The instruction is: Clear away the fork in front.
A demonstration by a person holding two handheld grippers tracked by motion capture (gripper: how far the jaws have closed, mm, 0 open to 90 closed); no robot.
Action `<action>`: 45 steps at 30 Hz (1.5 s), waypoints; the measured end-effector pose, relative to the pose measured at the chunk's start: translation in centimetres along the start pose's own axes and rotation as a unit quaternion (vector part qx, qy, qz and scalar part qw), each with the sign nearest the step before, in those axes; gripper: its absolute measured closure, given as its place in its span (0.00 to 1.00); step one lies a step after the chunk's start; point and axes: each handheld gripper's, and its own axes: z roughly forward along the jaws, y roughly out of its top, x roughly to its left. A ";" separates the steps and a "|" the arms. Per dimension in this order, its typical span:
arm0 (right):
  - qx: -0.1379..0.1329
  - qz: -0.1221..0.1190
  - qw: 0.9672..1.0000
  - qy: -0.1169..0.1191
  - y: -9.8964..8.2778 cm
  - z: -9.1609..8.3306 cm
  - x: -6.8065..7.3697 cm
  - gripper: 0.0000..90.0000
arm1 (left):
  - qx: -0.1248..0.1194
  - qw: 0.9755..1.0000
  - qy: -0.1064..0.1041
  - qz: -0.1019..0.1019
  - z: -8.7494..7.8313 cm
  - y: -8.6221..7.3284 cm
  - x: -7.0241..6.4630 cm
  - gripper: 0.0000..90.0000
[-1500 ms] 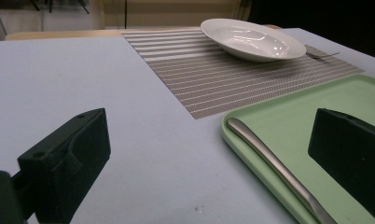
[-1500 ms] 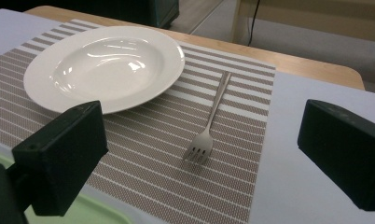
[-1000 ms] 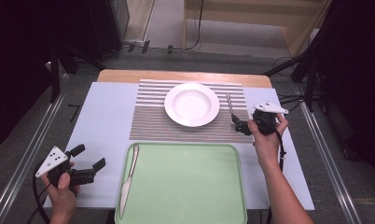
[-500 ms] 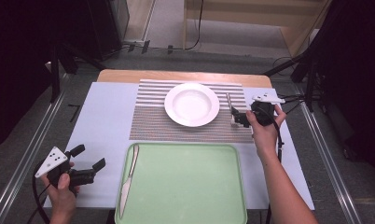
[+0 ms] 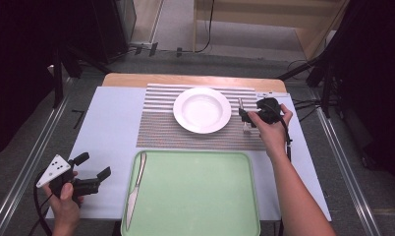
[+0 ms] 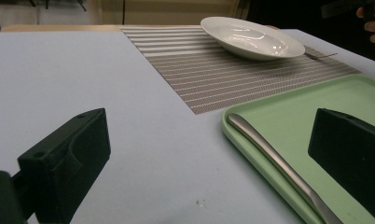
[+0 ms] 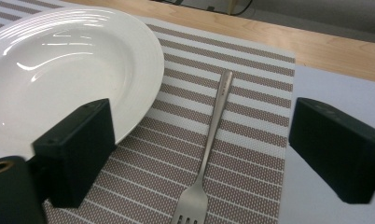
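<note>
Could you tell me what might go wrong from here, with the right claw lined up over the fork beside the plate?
The right claw has just begun closing, its jaws astride the fork with nothing gripped yet. The fork lies flat on the striped placemat, so the jaws might slip off its thin handle or drag the mat. One jaw sits close to the rim of the white plate and could nudge it.

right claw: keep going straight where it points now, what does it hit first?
Most likely the plain silver metal fork lying on the brown-and-white striped placemat. In the right gripper view the fork sits between the open jaws of the right claw, untouched. Depth is unclear; a steeper line would meet the placemat.
</note>
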 end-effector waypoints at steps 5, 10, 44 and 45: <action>0.025 0.011 1.000 -0.013 0.6 1.1 -0.2 0.23 | 0.000 1.000 0.000 0.002 0.0 0.0 0.0 0.00; 0.057 0.022 0.998 -0.021 1.1 2.0 -0.2 0.32 | 0.000 1.000 0.000 0.000 0.1 0.0 0.0 0.00; 0.161 0.053 0.985 -0.035 0.6 7.4 -0.8 0.77 | 0.007 1.000 -0.003 0.006 0.2 0.0 0.0 0.00; 0.163 0.053 0.984 -0.038 0.5 7.5 -0.7 0.78 | 0.007 1.000 -0.002 0.007 0.2 0.0 0.0 0.00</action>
